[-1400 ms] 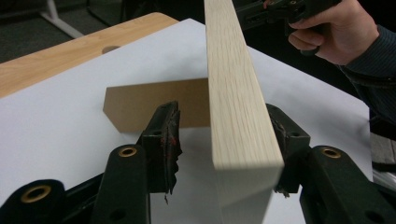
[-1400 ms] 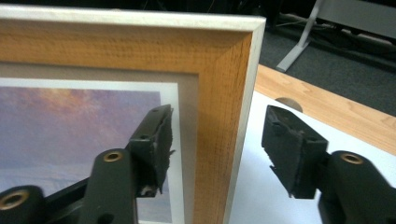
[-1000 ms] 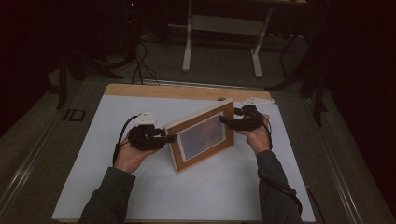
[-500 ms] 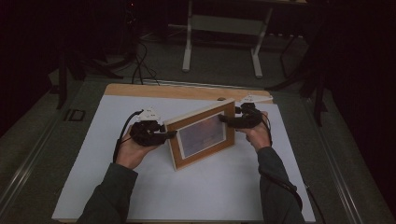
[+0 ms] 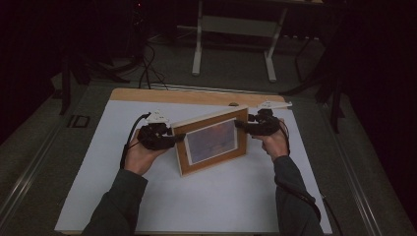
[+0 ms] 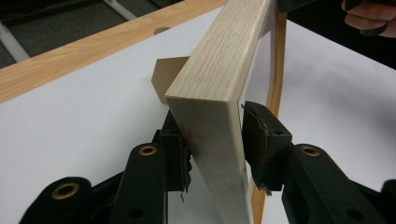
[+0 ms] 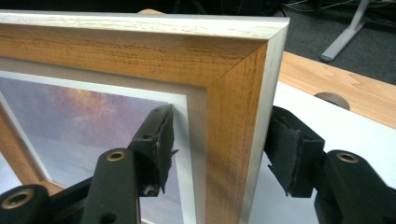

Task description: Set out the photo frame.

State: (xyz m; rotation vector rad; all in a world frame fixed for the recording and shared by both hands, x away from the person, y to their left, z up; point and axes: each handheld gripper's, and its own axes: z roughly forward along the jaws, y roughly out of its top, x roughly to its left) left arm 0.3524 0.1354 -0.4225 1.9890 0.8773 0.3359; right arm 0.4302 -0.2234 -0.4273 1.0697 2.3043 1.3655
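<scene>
A wooden picture frame (image 5: 211, 142) with a purple-toned print stands upright on the white sheet (image 5: 196, 201), propped on a brown back stand (image 6: 168, 79). My left gripper (image 5: 178, 139) straddles the frame's left edge (image 6: 210, 93). Its jaws have just been opening: one pad (image 6: 180, 149) lies against the wood and the other (image 6: 259, 140) stands just off it. My right gripper (image 5: 241, 125) straddles the frame's top right corner (image 7: 233, 93). Its jaws have just been closing, with a pad (image 7: 159, 144) in front of the glass and a pad (image 7: 292, 154) behind, both a little apart from the wood.
The white sheet covers a wooden table whose bare strip (image 5: 196, 96) runs along the far edge, with a round hole (image 5: 233, 104) in it. A desk's metal legs (image 5: 199, 44) and cables (image 5: 147, 64) are on the dark floor beyond.
The left hand has crept slightly towards the table's far side. The frame and the right hand keep their places.
</scene>
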